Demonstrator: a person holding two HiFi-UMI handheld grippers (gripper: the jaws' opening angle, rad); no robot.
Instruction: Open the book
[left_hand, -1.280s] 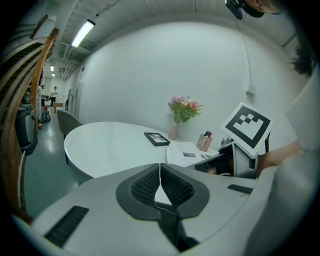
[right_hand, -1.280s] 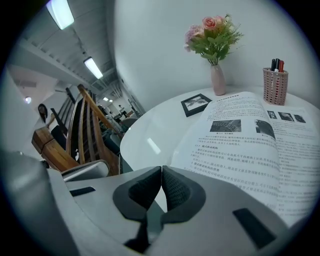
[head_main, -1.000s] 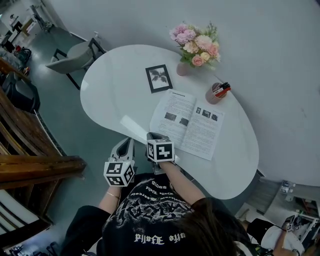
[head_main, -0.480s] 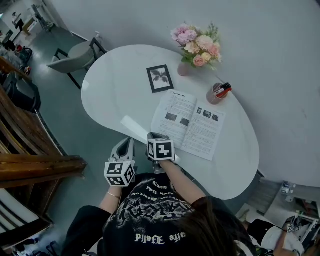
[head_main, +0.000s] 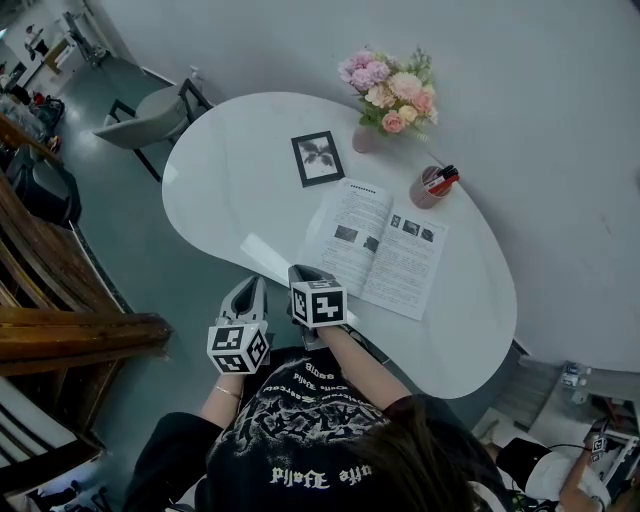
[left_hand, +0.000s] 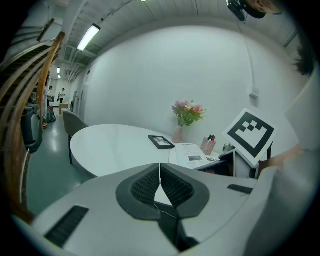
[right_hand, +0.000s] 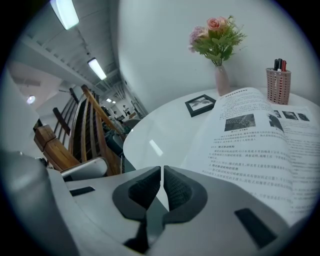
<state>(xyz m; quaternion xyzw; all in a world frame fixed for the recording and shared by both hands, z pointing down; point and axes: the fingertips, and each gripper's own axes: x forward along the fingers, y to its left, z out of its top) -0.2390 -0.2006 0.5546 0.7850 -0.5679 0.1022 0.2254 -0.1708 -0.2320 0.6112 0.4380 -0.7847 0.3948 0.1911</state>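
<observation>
The book (head_main: 375, 247) lies open and flat on the white table (head_main: 225, 195), with printed pages and small photos facing up; it also fills the right of the right gripper view (right_hand: 260, 135). My right gripper (head_main: 300, 273) hovers at the table's near edge, just short of the book's near left corner, and its jaws are shut with nothing between them (right_hand: 162, 181). My left gripper (head_main: 249, 285) is off the table's near edge, left of the right one, and is also shut and empty (left_hand: 160, 176).
A small black picture frame (head_main: 317, 158) lies beyond the book. A vase of pink flowers (head_main: 393, 95) and a pen cup (head_main: 432, 186) stand at the far edge. A grey chair (head_main: 150, 112) is at the table's far left. Wooden stair railing (head_main: 70, 330) runs along the left.
</observation>
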